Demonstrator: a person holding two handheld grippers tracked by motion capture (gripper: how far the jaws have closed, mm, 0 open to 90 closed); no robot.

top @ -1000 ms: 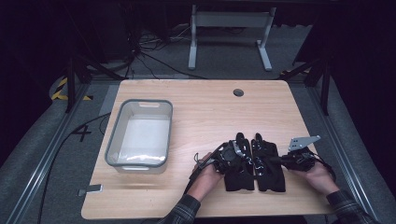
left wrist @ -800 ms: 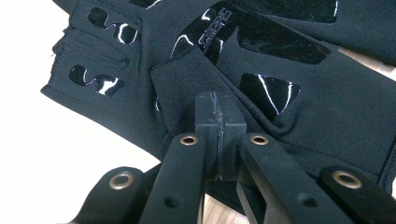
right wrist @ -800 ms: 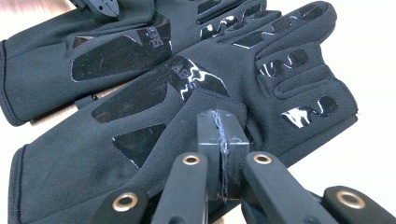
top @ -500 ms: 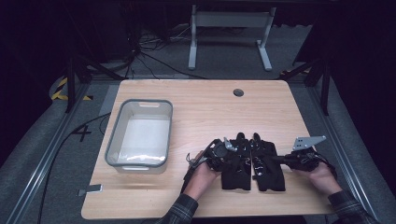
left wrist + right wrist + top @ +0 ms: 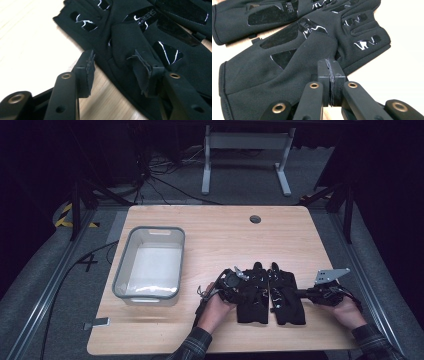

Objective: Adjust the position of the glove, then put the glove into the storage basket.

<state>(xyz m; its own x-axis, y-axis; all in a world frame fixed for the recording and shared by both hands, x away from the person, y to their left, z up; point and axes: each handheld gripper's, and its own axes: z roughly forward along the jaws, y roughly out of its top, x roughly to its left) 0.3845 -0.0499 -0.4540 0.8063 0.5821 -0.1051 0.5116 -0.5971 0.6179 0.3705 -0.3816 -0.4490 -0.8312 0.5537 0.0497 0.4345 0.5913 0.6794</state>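
Left to right.

Clear bin (image 5: 150, 265) sits on the left half of the surface (image 5: 225, 235), well apart from both grippers.

Left gripper (image 5: 239, 281) is at the left edge of the left glove (image 5: 252, 297). Its jaws have just been opening and now stand partly apart. In the left gripper view (image 5: 117, 72) one pad hangs over bare wood just beside the glove's edge; the other lies on or just over the glove fabric. Nothing is pinched between them: released. The glove lies flat, palm grips up, under and beyond the jaws.

The two black gloves lie side by side near the front edge of the surface, right of centre, fingers pointing away from the person, edges touching or nearly so.

Right gripper (image 5: 300, 293) is at the right edge of the right glove (image 5: 286, 295). In the right gripper view (image 5: 331, 75) the pads are pressed together, clenched on a fold of that glove; the fabric is pulled up into a ridge running into the jaws.

Hard to read:
- From the high view, black grippers merge with black gloves, so contact points can't be read there.
- Left gripper view cuts off most of both gloves.
- Whether the left gripper's far pad actually touches fabric: cannot tell.
- Printing on the glove grips is illegible.
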